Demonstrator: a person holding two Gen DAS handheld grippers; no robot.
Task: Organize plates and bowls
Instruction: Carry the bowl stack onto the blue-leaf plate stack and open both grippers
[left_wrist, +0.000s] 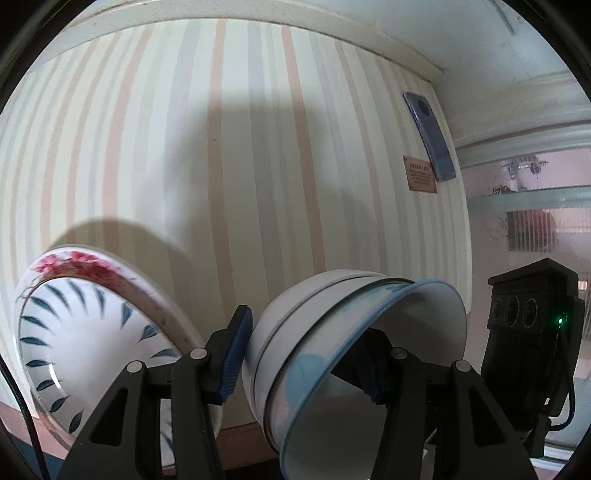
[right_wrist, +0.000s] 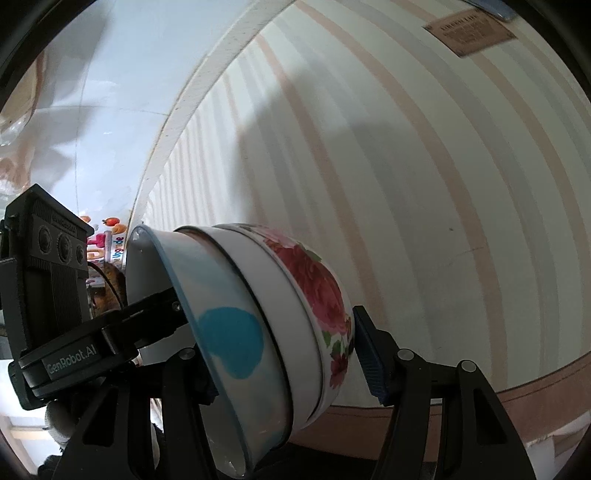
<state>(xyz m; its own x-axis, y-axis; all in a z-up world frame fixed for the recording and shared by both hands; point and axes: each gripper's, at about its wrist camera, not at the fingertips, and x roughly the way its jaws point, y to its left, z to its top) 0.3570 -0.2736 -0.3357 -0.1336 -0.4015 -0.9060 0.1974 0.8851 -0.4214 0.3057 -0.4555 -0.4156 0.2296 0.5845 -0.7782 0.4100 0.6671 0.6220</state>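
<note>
A stack of nested bowls (left_wrist: 317, 354) hangs in the air, tilted on its side, between both grippers. The inner bowl has a blue rim and a blue patch (right_wrist: 232, 343); the outer bowl has red roses (right_wrist: 325, 295). My left gripper (left_wrist: 299, 365) is shut on the stack's wall, one pad outside and one inside. My right gripper (right_wrist: 284, 365) is likewise shut on the stack, with its right pad (right_wrist: 369, 362) at the rose bowl's base. A plate with blue leaf marks and red flowers (left_wrist: 92, 332) stands tilted at the lower left of the left wrist view.
A striped wallpaper wall (left_wrist: 258, 147) fills both views close ahead. A phone (left_wrist: 428, 136) and a small brown plaque (left_wrist: 421, 173) hang on it. A window (left_wrist: 535, 221) is to the right. A brown skirting strip (right_wrist: 480, 406) runs along the wall's foot.
</note>
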